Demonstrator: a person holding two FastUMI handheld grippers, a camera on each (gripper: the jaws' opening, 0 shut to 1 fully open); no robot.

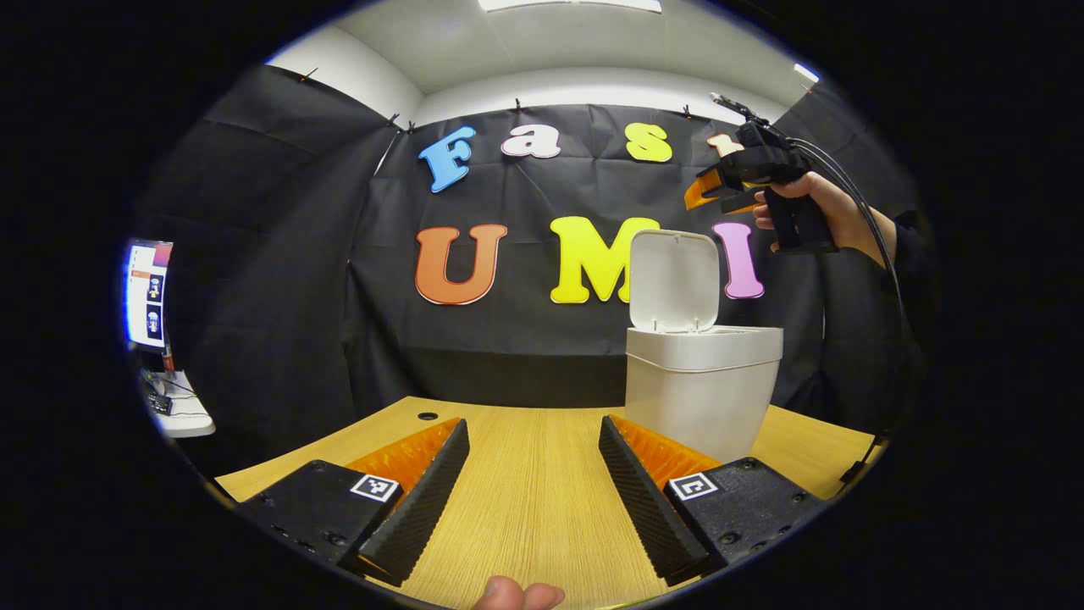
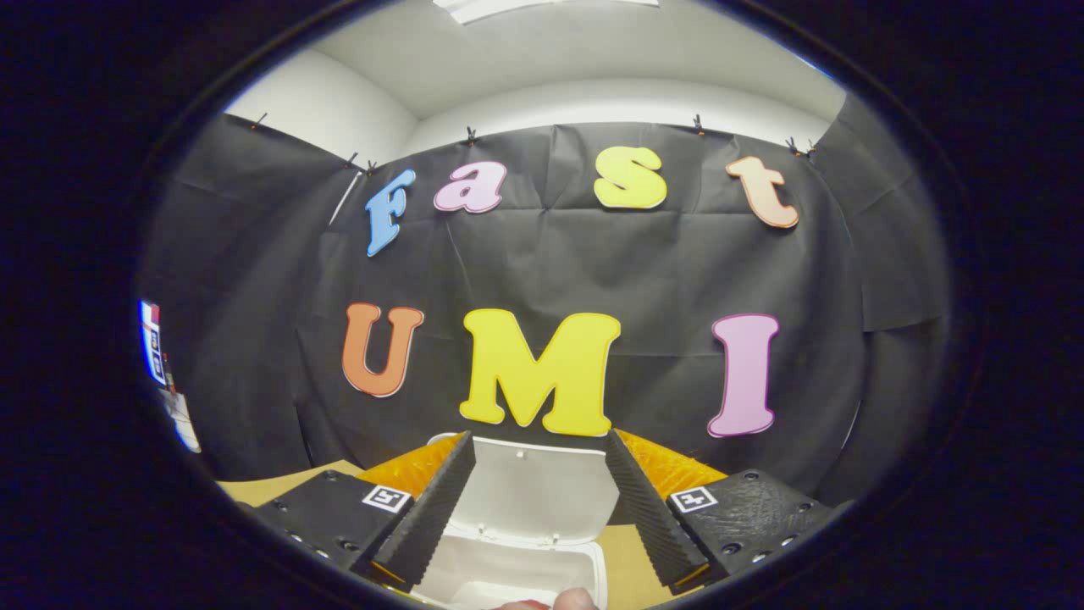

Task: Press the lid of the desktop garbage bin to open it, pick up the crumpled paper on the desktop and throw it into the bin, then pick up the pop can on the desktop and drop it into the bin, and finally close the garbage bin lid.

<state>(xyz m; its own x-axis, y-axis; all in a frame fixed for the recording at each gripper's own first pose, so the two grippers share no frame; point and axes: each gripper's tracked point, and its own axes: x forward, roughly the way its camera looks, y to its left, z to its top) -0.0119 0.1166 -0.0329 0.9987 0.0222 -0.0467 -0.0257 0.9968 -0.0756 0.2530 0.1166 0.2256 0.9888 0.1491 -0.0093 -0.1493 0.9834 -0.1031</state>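
White plastic desktop bin (image 1: 703, 398) is seen on the wooden worktop (image 1: 533, 500), lid (image 1: 673, 280) raised upright. Left gripper (image 1: 533, 487) is held low, jaws apart, empty. Right gripper (image 2: 538, 508) is held above the bin, jaws spread, empty.

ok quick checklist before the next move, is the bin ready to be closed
1. White plastic desktop bin upright on the wooden table: ok.
2. Its hinged white lid standing open: ok.
3. Right gripper above the bin, open, holding nothing: ok.
4. Left gripper open and empty, low over the table: ok.
5. Crumpled paper and pop can inside the bin: cannot tell; the part of the interior seen in the right gripper view looks bare.
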